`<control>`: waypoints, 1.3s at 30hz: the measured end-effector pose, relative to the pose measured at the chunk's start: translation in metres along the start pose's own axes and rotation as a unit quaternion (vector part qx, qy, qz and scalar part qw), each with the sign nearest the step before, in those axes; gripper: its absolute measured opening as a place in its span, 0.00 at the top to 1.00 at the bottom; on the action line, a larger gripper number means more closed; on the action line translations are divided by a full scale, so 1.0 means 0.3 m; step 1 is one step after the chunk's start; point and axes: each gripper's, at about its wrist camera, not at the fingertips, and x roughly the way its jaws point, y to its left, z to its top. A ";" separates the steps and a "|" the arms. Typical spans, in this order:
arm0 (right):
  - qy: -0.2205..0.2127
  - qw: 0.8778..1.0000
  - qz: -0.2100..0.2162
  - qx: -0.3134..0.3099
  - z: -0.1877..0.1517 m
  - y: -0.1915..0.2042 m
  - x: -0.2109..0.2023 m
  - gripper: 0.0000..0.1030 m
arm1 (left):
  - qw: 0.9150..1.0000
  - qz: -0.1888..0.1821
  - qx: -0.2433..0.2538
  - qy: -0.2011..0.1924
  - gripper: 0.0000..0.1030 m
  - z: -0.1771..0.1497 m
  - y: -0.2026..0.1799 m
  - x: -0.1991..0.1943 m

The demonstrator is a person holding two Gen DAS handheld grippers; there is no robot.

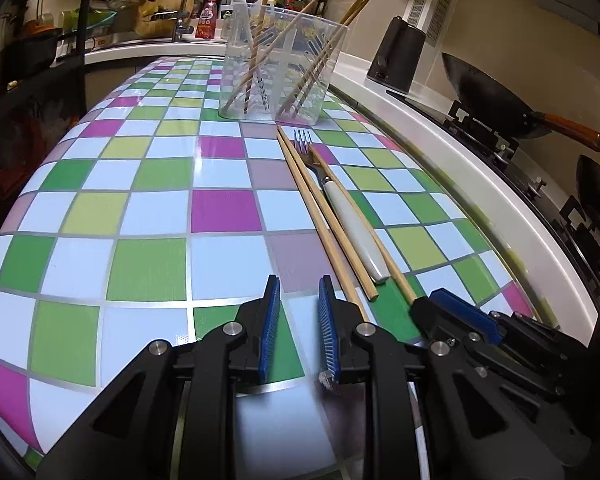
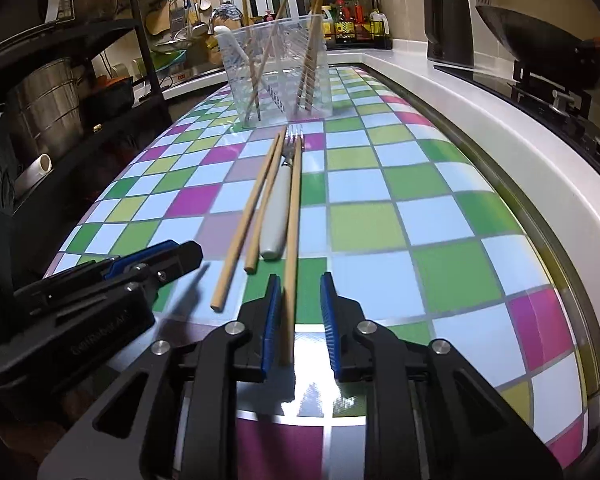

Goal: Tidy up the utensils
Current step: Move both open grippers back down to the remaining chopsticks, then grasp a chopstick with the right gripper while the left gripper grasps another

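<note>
Left wrist view. The left gripper (image 1: 299, 304) hangs low over the checked table (image 1: 148, 208), its blue pads spread and holding nothing. Just to its right lie three loose chopsticks and a white-handled fork (image 1: 342, 208), side by side and pointing toward the clear plastic holder (image 1: 284, 68), which stands upright near the far edge and already contains several chopsticks and a white utensil. The right gripper (image 1: 456, 312) sits at the near end of the rightmost chopstick (image 1: 364, 220). A wok (image 1: 496, 96) and a dark kettle (image 1: 400, 56) stand on the counter beyond, well apart from the work.

Right wrist view. The right gripper (image 2: 300, 300) straddles the near end of the rightmost chopstick (image 2: 294, 208); the stick lies against the left pad, while the right pad stands clear of it, so the jaws are spread and not yet pinching. The fork (image 2: 278, 204) lies immediately left of this stick, then two further chopsticks (image 2: 256, 208). The holder (image 2: 280, 68) stands straight ahead.

Step in hand, as judged: grasping this chopstick. To do it well, centre the stick between the pads before closing, grip only its near end, and lift straight up so that the adjacent fork is not dragged; then tip it upright over the holder.
</note>
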 end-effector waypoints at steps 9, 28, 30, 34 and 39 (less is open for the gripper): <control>-0.015 1.000 -0.017 0.009 0.000 -0.063 -0.017 0.94 | 1.000 0.013 0.022 -0.014 0.78 -0.027 -0.097 0.001; -0.042 0.998 -0.040 0.017 -0.013 -0.048 -0.013 0.93 | 0.992 0.104 0.058 -0.042 0.94 -0.062 -0.058 -0.050; -0.045 0.998 -0.046 0.022 -0.014 -0.046 -0.013 0.93 | 0.992 0.109 0.050 -0.045 0.94 -0.055 -0.034 -0.053; -0.056 0.995 -0.074 0.039 -0.017 -0.054 -0.018 0.94 | 0.991 0.119 0.029 -0.052 0.94 -0.045 0.021 -0.064; -0.060 0.993 -0.093 0.043 -0.022 -0.066 -0.014 0.94 | 0.990 0.127 0.013 -0.054 0.94 -0.040 0.062 -0.070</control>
